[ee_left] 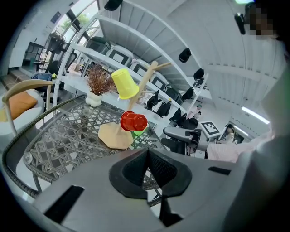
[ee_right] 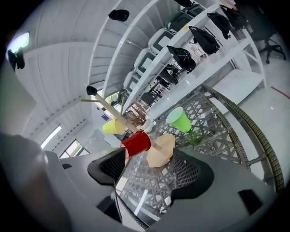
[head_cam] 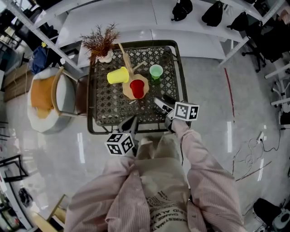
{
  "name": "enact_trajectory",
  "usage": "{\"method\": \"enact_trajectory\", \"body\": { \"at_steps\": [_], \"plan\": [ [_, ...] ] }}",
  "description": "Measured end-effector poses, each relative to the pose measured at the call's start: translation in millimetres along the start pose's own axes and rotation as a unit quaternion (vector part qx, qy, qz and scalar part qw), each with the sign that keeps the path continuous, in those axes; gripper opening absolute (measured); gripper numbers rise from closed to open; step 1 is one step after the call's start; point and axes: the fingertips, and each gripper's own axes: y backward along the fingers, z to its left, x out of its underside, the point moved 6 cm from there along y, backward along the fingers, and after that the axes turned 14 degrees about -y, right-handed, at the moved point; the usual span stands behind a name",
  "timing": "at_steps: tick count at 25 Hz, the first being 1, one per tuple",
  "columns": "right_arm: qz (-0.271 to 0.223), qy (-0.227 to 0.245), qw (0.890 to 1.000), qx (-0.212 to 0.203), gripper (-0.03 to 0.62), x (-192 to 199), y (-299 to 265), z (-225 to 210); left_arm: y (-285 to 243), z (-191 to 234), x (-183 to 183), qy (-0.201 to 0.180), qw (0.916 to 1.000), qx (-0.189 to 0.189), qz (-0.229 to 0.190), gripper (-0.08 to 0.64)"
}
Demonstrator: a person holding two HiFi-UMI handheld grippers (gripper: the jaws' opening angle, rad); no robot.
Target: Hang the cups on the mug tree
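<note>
A wooden mug tree (head_cam: 127, 62) stands on the lattice table (head_cam: 106, 106). It carries a yellow cup (head_cam: 118, 75) at its left, a red cup (head_cam: 137, 88) low in front and a green cup (head_cam: 156, 71) at its right. All three cups also show in the right gripper view: yellow cup (ee_right: 112, 127), red cup (ee_right: 137, 142), green cup (ee_right: 179, 120). My left gripper (head_cam: 131, 120) hovers at the table's near edge, shut and empty (ee_left: 147, 154). My right gripper (head_cam: 159, 103) is over the near right part of the table, open with nothing between its jaws (ee_right: 149, 171).
A dried plant in a white vase (head_cam: 101, 45) stands at the table's far left corner. A chair with an orange cushion (head_cam: 47, 97) is left of the table. White shelving with black bags (head_cam: 181, 9) runs behind it.
</note>
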Motion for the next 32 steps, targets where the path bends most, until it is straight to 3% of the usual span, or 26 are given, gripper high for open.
{"method": "enact_trajectory", "body": {
  "at_steps": [6,13,27,32],
  "plan": [
    [0.004,0.037,0.999,0.015,0.318,-17.8,-3.6,-10.6,-17.1,-6.5,-2.5,0.009,0.9999,-0.011,0.005,-0.002],
    [0.044,0.107,0.993,0.033,0.318,-46.8,-22.7,-32.4,-43.7,-20.1,-1.6,0.035,0.9984,-0.042,0.01,-0.002],
    [0.112,0.233,0.965,0.032,0.318,-87.9,-78.5,-72.7,-99.8,-33.5,-4.3,0.092,0.9879,-0.124,-0.017,-0.002],
    [0.139,0.29,0.947,0.019,0.318,-93.4,-97.3,-74.9,-109.2,-36.2,-4.8,0.11,0.9815,-0.155,-0.028,-0.002]
  ]
}}
